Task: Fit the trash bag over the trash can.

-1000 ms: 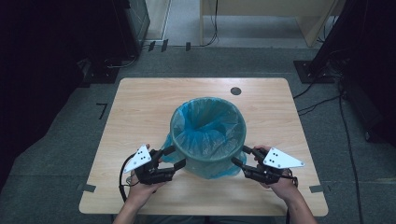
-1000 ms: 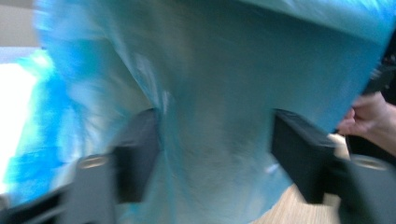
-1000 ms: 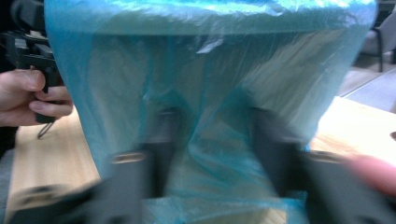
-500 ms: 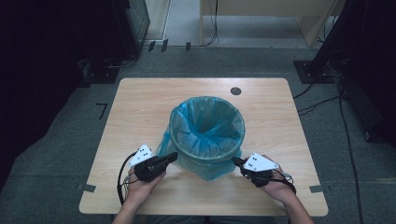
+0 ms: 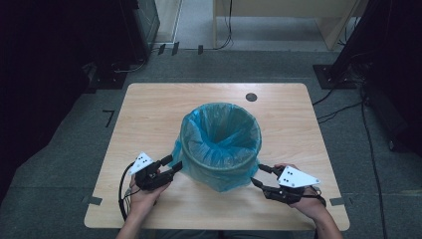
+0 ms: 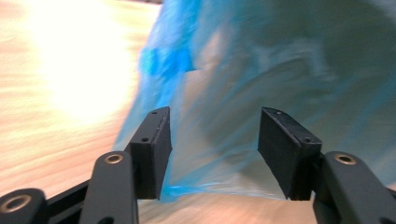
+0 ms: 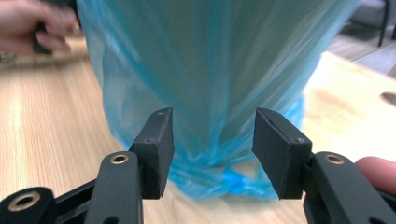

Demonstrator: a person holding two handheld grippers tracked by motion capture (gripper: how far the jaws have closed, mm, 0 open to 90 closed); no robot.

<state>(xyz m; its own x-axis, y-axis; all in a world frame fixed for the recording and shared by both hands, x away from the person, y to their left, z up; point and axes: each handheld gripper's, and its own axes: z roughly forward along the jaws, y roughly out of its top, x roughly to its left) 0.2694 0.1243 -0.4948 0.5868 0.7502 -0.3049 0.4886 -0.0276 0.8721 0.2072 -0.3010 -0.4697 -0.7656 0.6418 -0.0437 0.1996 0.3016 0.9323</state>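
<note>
A round bin lined with a blue plastic bag [image 5: 220,144] stands in the middle of the wooden table [image 5: 149,109]. The bag's skirt hangs down over the bin's outside to the tabletop. My left gripper [image 5: 172,163] is open at the bin's lower left, its jaws close to the bag [image 6: 261,79] with the blue film between and beyond them. My right gripper [image 5: 260,176] is open at the bin's lower right, low by the table, pointing at the bag's bottom hem [image 7: 215,93]. Neither holds anything.
A dark round hole [image 5: 251,97] sits in the table's far right part. Tape marks [image 5: 92,200] lie at the front corners. The other hand [image 7: 32,28] appears in the right gripper view at the top left. Dark equipment and cables surround the table.
Both grippers moved apart and back towards the bin's sides, dropping lower; the left one turned its plate up and now points at the bag's skirt.
</note>
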